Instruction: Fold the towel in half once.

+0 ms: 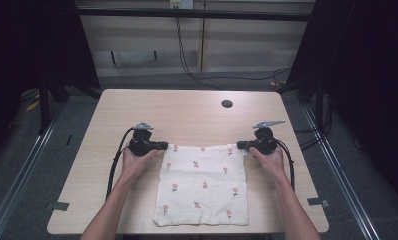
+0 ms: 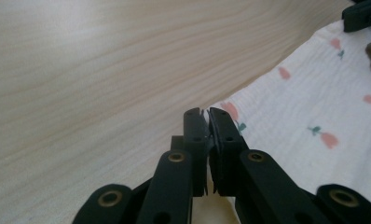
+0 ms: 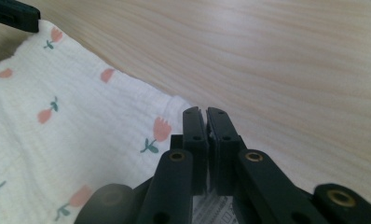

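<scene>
Cloth [image 1: 202,184] spread at the table's [image 1: 187,112] near edge, pinched at both far corners.

Left gripper [image 1: 161,146] and right gripper [image 1: 241,145] each clamp a far corner; likely a fold beginning, needing both corners lifted together toward the near hem.

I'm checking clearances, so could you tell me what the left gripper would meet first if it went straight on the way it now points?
Most likely the right gripper. The left gripper points along the far edge of the cloth towards it, with only cloth and bare table between. Depth is hard to judge, so it might pass just beside it.
</scene>
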Tool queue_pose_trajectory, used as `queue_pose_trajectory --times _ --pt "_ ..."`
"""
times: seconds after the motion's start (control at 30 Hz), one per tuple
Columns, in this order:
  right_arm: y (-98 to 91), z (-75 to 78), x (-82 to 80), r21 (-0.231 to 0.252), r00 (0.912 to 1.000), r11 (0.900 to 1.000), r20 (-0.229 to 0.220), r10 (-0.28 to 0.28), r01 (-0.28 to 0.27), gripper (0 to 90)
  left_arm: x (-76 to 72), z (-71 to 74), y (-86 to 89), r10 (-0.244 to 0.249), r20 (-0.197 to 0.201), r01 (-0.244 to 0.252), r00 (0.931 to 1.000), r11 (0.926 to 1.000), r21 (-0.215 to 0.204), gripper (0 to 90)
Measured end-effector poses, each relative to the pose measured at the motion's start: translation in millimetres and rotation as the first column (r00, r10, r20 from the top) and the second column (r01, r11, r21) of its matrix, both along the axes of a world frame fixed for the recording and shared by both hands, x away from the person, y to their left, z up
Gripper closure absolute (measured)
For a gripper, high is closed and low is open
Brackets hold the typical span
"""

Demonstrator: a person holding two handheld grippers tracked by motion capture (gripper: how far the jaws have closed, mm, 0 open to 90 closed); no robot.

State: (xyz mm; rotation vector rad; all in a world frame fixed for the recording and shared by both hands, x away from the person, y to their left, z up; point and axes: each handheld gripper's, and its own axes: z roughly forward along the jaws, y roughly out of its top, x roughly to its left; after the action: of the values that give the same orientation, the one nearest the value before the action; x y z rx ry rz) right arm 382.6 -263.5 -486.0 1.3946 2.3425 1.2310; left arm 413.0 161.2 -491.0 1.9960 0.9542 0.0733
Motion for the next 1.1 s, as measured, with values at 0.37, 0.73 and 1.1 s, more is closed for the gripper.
queue_pose_trajectory --times 0.37,0.73,1.1 --pt "-2.5 30.5 2.5 0.049 0.9976 0.9987 0.068 -0.013 0.01 87.1 0.8 30.6 -0.1 0.0 0.069 0.003 0.9976 0.999 -0.045 86.6" --pt "-3.9 67.2 7.6 0.069 0.9905 0.9976 0.136 -0.017 0.008 87.2 4.6 57.9 6.1 0.003 0.099 0.003 0.9951 0.9984 -0.056 86.6" --pt "-6.7 85.0 -1.1 0.066 0.984 0.9978 0.178 -0.01 -0.002 87.2 -8.8 72.7 4.4 -0.016 0.158 0.024 0.9873 0.9985 -0.049 86.6"
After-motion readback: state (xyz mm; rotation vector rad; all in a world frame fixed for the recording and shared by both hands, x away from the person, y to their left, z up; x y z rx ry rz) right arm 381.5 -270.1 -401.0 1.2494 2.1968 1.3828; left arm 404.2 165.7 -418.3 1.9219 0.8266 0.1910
